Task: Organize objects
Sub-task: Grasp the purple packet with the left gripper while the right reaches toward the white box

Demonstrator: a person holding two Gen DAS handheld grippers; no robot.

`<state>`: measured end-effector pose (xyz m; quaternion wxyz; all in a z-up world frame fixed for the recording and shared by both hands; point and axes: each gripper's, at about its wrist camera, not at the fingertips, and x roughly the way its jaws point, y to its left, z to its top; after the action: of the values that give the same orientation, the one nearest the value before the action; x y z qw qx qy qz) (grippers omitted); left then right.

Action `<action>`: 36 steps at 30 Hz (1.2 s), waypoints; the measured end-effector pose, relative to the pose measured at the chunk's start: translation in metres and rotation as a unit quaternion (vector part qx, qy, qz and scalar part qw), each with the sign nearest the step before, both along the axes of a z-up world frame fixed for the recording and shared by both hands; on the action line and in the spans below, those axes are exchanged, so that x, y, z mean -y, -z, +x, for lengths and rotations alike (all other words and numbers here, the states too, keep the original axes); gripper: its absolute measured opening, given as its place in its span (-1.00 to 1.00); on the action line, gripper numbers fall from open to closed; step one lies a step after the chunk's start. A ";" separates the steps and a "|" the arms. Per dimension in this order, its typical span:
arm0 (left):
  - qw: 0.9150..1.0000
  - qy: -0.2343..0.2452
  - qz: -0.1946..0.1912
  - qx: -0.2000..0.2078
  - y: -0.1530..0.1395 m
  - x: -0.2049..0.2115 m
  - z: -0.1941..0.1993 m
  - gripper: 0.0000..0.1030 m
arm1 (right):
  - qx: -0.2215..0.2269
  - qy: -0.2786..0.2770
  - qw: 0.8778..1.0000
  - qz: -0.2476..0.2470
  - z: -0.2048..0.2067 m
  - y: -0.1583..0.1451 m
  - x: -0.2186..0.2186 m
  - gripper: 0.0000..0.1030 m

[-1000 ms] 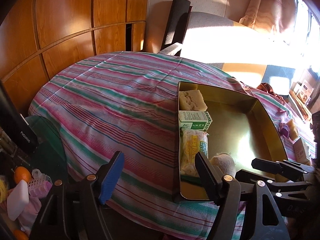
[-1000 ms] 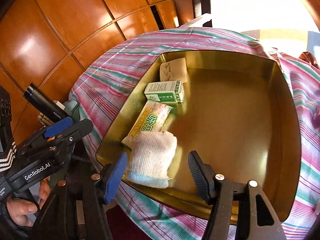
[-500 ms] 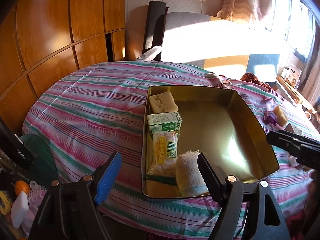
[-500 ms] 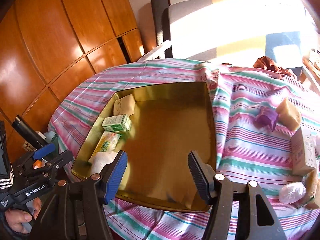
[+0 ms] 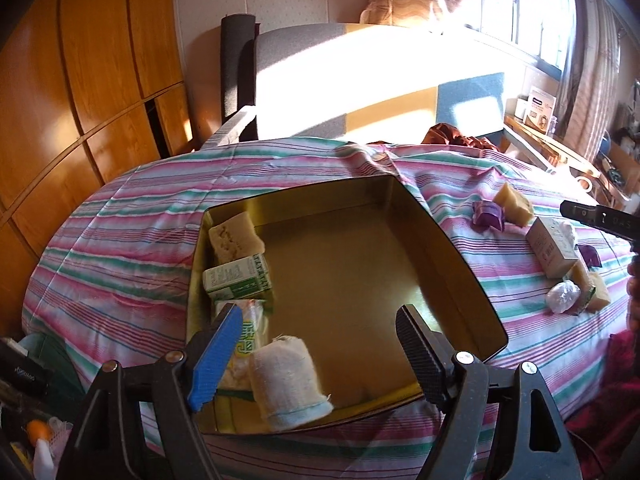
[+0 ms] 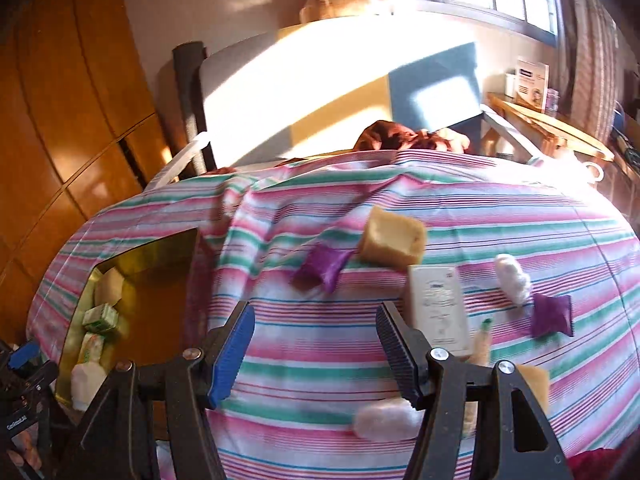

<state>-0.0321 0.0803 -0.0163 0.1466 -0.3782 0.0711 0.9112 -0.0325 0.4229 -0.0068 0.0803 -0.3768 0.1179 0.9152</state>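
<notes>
A: Why are you keeping the gold tin [image 5: 460, 268] on the striped cloth [image 5: 132, 240]?

B: You're filling it down its left wall: soap bar, green carton [image 5: 236, 278], yellow packet, white roll [image 5: 286, 384].

A: And your tongs?

B: The left gripper [image 5: 316, 356] has just been spreading, empty. The right gripper [image 6: 314, 348] is gaping, empty, facing the loose cream box [image 6: 438, 312] and purple sachet [image 6: 322, 266] outside the tin.
</notes>
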 end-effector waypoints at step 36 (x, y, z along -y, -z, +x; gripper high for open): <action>0.936 0.005 0.144 0.321 0.086 -0.277 -0.169 0.49 | -0.034 0.163 0.970 -0.176 0.033 0.033 -0.156 0.27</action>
<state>-0.2012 0.3574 -0.1019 0.2187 -0.6254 -0.1096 0.7410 0.0000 0.5793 -0.0396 0.1571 -0.3297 0.3396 0.8668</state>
